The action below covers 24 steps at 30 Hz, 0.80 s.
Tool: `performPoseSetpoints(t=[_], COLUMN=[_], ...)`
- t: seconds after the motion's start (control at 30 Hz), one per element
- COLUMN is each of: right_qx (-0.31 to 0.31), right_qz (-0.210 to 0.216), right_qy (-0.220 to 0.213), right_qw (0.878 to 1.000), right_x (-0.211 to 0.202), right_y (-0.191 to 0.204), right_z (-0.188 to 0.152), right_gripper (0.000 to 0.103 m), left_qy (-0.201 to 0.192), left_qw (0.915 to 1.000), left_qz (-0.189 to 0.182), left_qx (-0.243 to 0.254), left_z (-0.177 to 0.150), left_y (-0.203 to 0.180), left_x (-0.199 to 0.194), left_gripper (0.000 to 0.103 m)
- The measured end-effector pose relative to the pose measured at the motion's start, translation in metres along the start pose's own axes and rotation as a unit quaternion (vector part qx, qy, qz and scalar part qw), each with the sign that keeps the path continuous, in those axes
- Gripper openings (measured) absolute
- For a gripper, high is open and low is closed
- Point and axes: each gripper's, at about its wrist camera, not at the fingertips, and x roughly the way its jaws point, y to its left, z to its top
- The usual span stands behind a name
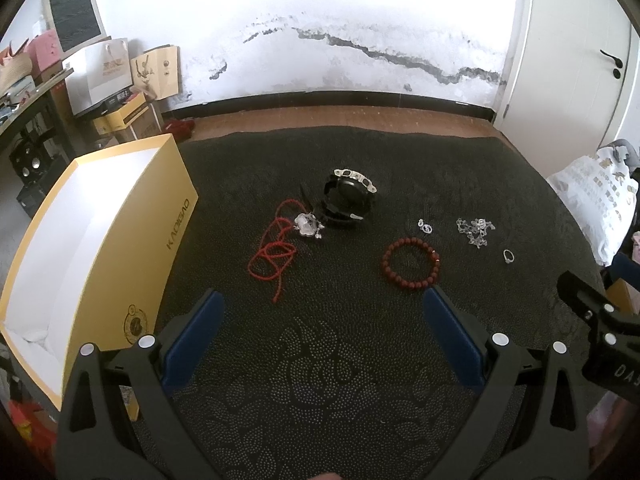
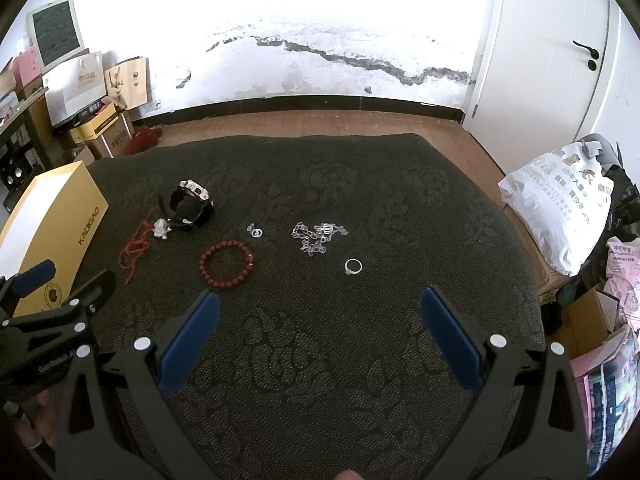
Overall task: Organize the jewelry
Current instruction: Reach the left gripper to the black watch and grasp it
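Blue-padded fingers (image 1: 208, 312) of the left gripper (image 1: 320, 304) spread wide, nothing between them, hovering over the dark patterned cloth (image 1: 340, 380). Right gripper (image 2: 320, 304) same: fingers (image 2: 436, 308) wide apart, holding nothing, above the cloth near its front edge.

Landmark: red bead bracelet (image 1: 411, 265). Far left of it, open yellow box (image 1: 120, 248) with white inside, at the cloth's left edge. Between box and bracelet, red cord necklace (image 1: 274, 256) lies loose, its silver pendant (image 1: 307, 225) at the upper end. Black watch (image 1: 348, 200) behind-left of the bracelet, just beside the pendant; whether they touch, cannot tell. Small silver piece (image 1: 425, 227) just behind the bracelet, type unclear. Silver chain pile (image 1: 475, 232) behind-right of the bracelet. Silver ring (image 1: 508, 257) right of the bracelet, apart from the chain. White printed bag (image 2: 560, 208) far right, off the cloth.
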Motion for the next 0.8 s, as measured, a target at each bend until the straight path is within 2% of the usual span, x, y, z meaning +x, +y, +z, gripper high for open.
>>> performPoseSetpoints(t=[0.2,0.3,0.37,0.47,0.57,0.7,0.8], right_qx=[0.007,0.016,0.021,0.028,0.03,0.032,0.034], right_qz=[-0.003,-0.002,-0.003,-0.001,0.0,0.002,0.001], right_qy=[0.002,0.001,0.001,-0.001,0.0,0.004,0.006], right_qw=[1.0,1.0,1.0,1.0,1.0,0.999,0.999], right_x=[0.007,0.01,0.012,0.015,0.018,0.023,0.028], right_y=[-0.007,-0.014,-0.018,-0.025,-0.031,-0.037,-0.041], right_z=[0.004,0.007,0.009,0.013,0.015,0.018,0.019], right_gripper=[0.097,0.097,0.097,0.097,0.097,0.097,0.097], left_qy=[0.025,0.033,0.035,0.037,0.03,0.041,0.04], left_qw=[0.9994,0.9988,0.9989,0.9992,0.9992,0.9984,0.9985], left_qz=[0.01,-0.011,-0.01,-0.006,-0.02,-0.039,-0.038], left_qx=[-0.023,-0.034,-0.031,-0.017,-0.014,-0.006,-0.005], left_z=[0.004,0.007,0.01,0.017,0.03,0.045,0.055], left_y=[0.01,0.017,0.017,0.012,0.004,-0.012,-0.023], left_x=[0.014,0.022,0.029,0.043,0.059,0.084,0.104], left_gripper=[0.097,0.097,0.097,0.097,0.097,0.097,0.097])
